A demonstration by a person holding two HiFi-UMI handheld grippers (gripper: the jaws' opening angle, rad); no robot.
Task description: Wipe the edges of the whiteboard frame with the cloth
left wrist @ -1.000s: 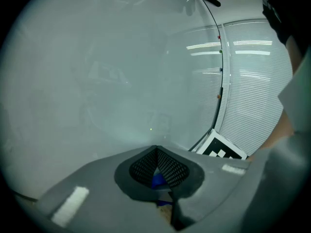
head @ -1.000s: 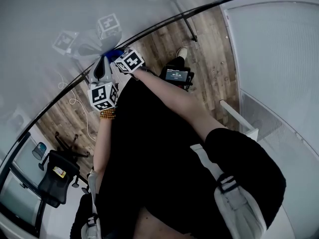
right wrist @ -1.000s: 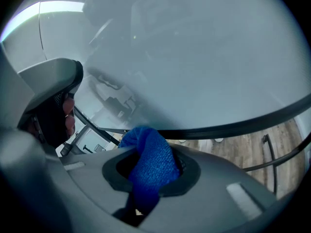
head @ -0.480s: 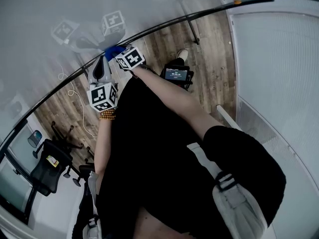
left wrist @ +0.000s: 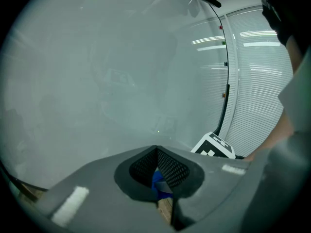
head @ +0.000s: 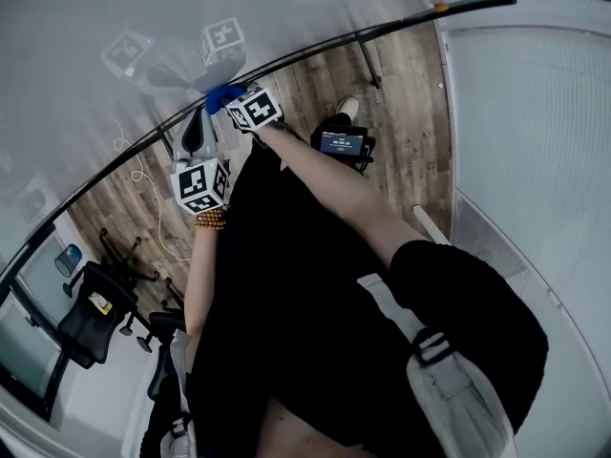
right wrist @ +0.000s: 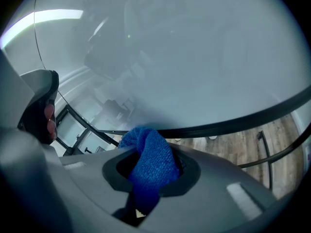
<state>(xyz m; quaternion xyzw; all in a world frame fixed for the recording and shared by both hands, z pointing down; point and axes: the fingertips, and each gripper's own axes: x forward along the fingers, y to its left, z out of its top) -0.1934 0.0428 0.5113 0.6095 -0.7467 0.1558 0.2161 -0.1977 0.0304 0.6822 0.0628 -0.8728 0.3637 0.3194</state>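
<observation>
Along the board's lower edge: the right tool (head: 235, 104) presses a blue cloth (head: 221, 96) against the black frame (head: 334, 42) where it meets the grey whiteboard (head: 115, 27).
Right tool: in the right gripper view the right tool (right wrist: 151, 176) is clamped on the cloth (right wrist: 148, 154). The cloth bulges up out of the jaws in a folded wad, and its top reaches the frame (right wrist: 243, 120).
Left tool: in the head view the left tool (head: 196, 127) sits just left of and nearer than the right one. It points at the board beside the cloth.
Left jaws: in the left gripper view the left tool (left wrist: 156, 166) has its ribbed pads drawn together to a narrow slit. A scrap of blue shows low in that slit, and I cannot tell whether it is pinched.
Board surface: glossy, and it fills most of the left gripper view (left wrist: 97, 81). It carries faint reflections of both marker cubes.
Left wrist: a beaded bracelet (head: 207, 218).
Wooden floor (head: 401, 84): far below the frame, with a shoe (head: 348, 103) and a small lit screen (head: 342, 143) on it.
Near left: an office chair (head: 91, 327).
</observation>
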